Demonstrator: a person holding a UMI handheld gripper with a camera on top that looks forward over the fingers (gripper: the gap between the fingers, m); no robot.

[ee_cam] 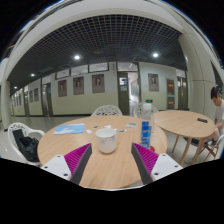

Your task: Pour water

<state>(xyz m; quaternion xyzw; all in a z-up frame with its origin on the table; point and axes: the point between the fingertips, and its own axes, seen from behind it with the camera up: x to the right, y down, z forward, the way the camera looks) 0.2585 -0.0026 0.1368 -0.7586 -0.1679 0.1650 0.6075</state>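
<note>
Gripper view: tool (111, 158) spread apart above the desk (110, 170), cup (105, 139) and bottle (146, 125) ahead.

A smooth, matt wooden table (105, 165) bears a glossy white ceramic cup (105, 141) and clear plastic bottle (146, 125).

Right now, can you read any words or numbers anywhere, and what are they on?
None can be read.
Bottle label: blue, too small to read.
Wall frames: too blurred to read.
White cup: no words visible.
Gripper open, nothing between its fingers.
</note>
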